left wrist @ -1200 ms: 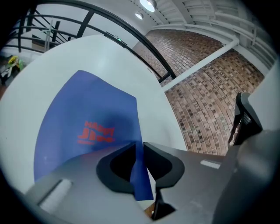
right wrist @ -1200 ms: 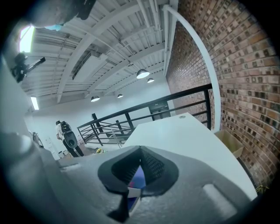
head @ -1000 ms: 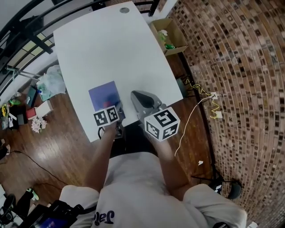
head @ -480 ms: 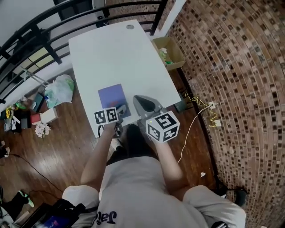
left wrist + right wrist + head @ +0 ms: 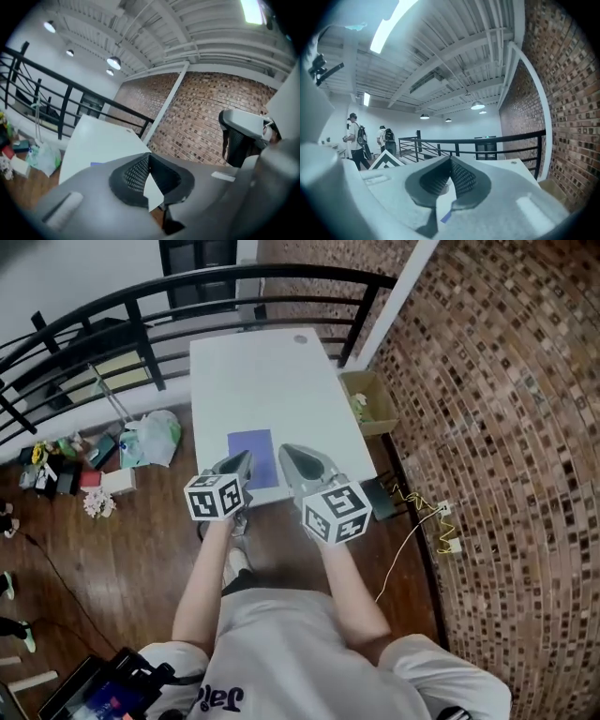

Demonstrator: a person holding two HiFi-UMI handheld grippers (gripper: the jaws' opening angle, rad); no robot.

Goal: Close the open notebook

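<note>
Head view: notebook (image 5: pixel 258 451) lies shut and flat, purple cover up, on the lower half of the white table (image 5: pixel 262 371). Its lower edge sits near the table's lower edge but not over it, with white margin on both sides.

Left gripper (image 5: pixel 244 458) – held in the air over the notebook's lower left corner. In its own view (image 5: pixel 150 157) the jaws have just been closing and now meet at the tips, with nothing between them. A blue sliver of the cover shows past its body.

Right gripper (image 5: pixel 285 450) – just right of the notebook, above the table's lower right part. In its own view (image 5: pixel 451 160) the jaws are together at the tips and hold nothing.

Open room: the upper half of the table is bare right up to the black railing (image 5: pixel 187 296) beyond its far edge. At the right edge a cardboard box (image 5: pixel 370 401) stands on the floor, close against the brick wall (image 5: pixel 487 427). At the left edge a plastic bag (image 5: pixel 155 437) and small clutter lie on the wood floor (image 5: pixel 141 549).
</note>
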